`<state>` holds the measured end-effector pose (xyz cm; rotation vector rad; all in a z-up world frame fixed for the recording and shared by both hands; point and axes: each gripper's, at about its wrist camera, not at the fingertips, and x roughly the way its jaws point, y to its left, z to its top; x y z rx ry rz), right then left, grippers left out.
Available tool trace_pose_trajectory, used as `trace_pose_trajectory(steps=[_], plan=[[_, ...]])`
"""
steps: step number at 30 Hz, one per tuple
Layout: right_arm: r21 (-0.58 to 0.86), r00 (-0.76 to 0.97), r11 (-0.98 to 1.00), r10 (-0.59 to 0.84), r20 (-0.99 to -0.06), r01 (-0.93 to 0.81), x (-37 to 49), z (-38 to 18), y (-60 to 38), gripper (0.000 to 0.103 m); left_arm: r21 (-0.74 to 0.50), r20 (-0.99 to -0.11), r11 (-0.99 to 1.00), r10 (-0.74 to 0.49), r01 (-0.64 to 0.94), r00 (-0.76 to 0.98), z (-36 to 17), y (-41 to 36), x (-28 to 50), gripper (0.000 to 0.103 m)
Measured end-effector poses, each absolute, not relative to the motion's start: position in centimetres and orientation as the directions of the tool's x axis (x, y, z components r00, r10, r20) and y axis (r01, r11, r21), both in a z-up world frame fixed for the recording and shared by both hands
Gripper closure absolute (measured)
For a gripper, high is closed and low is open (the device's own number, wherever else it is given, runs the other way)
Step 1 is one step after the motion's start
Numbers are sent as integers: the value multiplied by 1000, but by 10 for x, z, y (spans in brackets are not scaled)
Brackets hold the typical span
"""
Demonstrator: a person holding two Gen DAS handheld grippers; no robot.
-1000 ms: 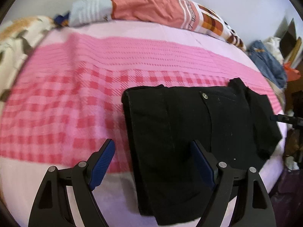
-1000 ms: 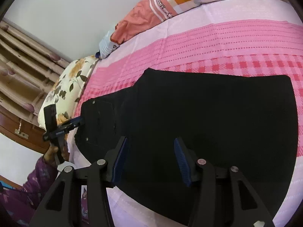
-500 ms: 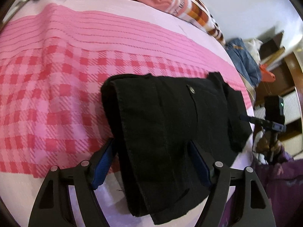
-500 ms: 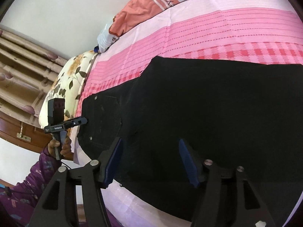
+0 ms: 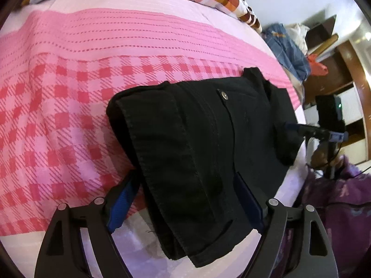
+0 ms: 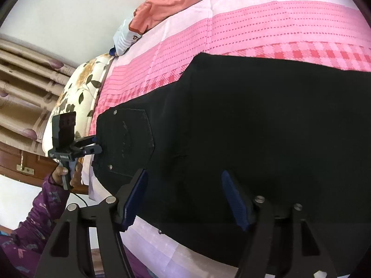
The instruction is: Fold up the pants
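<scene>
Pink bed [image 5: 69, 115]: both claws opening over pants [image 5: 197, 139].

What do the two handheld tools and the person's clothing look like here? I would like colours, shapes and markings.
Each tool, left and right, has black plastic arms with triangular cut-outs, silver round pivot screws and ribbed blue pads. From the right wrist view, the left tool shows a black box on top, a black pistol-style handle with white lettering, and a thin dark cable. The sleeve is purple and patterned.

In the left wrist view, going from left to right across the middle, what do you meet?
Pink checked bedspread → folded black pants → right gripper at the pants' far edge → person's purple sleeve.
</scene>
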<state>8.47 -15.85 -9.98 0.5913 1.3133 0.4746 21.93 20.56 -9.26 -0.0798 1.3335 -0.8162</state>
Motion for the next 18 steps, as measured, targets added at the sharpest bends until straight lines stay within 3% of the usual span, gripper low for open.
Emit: trace_pose_trajectory(steps=[2,4,5,6,10,14,18], plan=[[645,188,764,631,-753,15,85,-102,-155,37,-486,-826,734,-564,475,26,-93,205,217,21],[642,177,766,629,-757,21,86,-104,-151,37,-476,-825,750,-562,459,63,-92,206,215,30],[641,172,767,629,-758,21,86,-104,-148,37,-496,-813,751,-578,435,70,-94,209,215,50],[640,168,768,629,-759,17,86,-104,-146,37,-523,-799,749,-597,406,72,-97,209,216,55],[633,170,774,623,-763,4,86,-101,-141,36,-614,-732,727,-670,308,125,-100,218,210,63],[638,184,770,625,-758,13,87,-100,-142,35,-658,-668,691,-719,300,190,-84,217,199,72],[655,194,755,638,-745,31,87,-101,-146,35,-645,-644,687,-725,336,245,-66,207,186,74]])
